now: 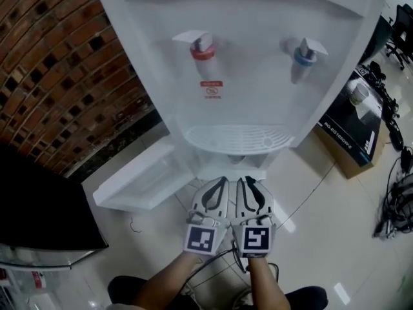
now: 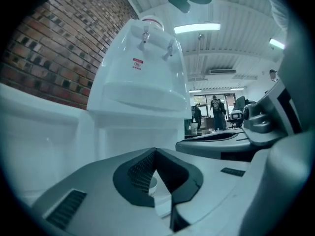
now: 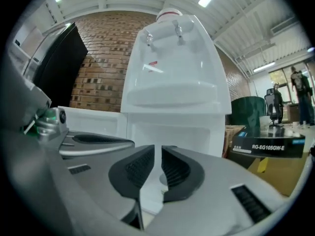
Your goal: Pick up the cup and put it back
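Facing the white water dispenser (image 1: 245, 57), you hold both tools side by side just below its drip tray (image 1: 235, 139). The left hand-held gripper (image 1: 222, 182) is closed tip to tip. The right hand-held gripper (image 1: 248, 181) is narrow, with only a slit between its empty jaws. The one cup (image 1: 358, 94) plainly in view stands on the black box (image 1: 352, 131), well off to your right. The pick-up looks not yet begun, so the next move calls for swinging right and opening wide.
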Motion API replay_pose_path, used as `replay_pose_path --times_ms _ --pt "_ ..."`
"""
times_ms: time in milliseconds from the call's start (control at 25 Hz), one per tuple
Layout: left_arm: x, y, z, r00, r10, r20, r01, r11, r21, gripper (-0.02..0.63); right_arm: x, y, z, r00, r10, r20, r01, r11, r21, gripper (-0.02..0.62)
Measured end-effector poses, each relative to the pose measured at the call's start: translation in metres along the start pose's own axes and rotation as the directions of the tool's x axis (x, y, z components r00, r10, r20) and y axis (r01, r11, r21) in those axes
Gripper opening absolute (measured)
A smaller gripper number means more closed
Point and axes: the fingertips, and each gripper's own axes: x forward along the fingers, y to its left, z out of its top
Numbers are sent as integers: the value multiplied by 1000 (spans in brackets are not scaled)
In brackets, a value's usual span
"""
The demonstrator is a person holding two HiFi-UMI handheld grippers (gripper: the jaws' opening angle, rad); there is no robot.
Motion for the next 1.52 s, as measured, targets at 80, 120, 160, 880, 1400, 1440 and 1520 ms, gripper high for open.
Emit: replay_pose_path --times_ms 80,120,160,880,1400,1440,1520 --pt "-5 -5 13 1000 -18 16 17 1000 12 2 -10 4 12 1000 10 -3 -10 1000 -19 21" --pt "-7 -8 18 999 -28 17 27 999 20 2 -13 7 17 1000 18 -3 -18 1000 -24 21" --pt "-9 -10 22 999 -37 17 36 999 25 2 -16 9 23 1000 25 -2 -25 999 -28 21" --pt "-23 -10 172 1000 5 5 -5 1000 5 2 -51 32 172 995 94 -16 -95 993 -67 5" --pt "-56 -10 375 998 51 -30 -51 999 2 2 -112 55 369 991 134 -12 -135 990 -35 3" --pt "-58 -12 391 998 52 -28 -52 999 -5 2 -119 57 380 990 139 -20 -139 990 -28 3" --pt "-62 -17 422 998 46 -30 -46 999 -7 2 -135 59 403 989 145 -36 -146 989 -15 3"
